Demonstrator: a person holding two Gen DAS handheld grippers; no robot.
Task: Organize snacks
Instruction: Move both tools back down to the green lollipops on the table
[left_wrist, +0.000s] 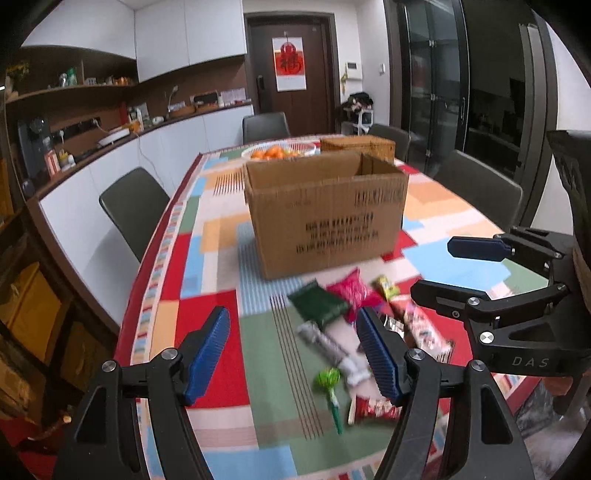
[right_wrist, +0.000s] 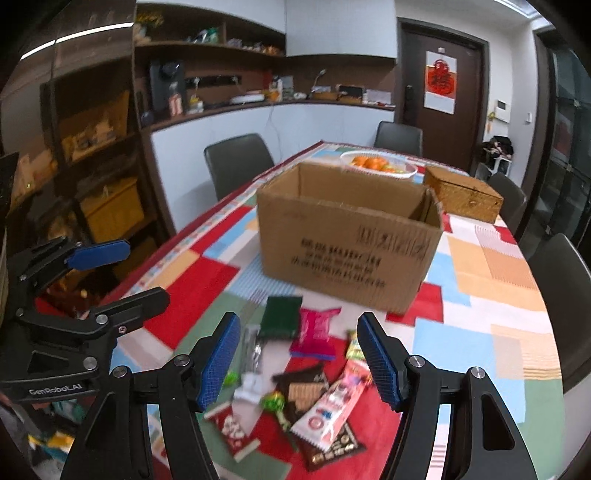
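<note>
cardboard box (right_wrist: 347, 240) behind scattered, somewhat blurred snacks (right_wrist: 314, 373).

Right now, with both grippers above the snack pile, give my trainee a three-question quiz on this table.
1. True or false: the cardboard box is open at the top.
2. Which lies nearest the box? A) dark green packet B) green lollipop C) pink-and-white wrapper
3. Fill in: behind the box stands a white bowl of ____ fruit.

Key: 1 true. 2 A. 3 orange.

Neither the left gripper nor the right gripper holds anything; both stand open.
</note>
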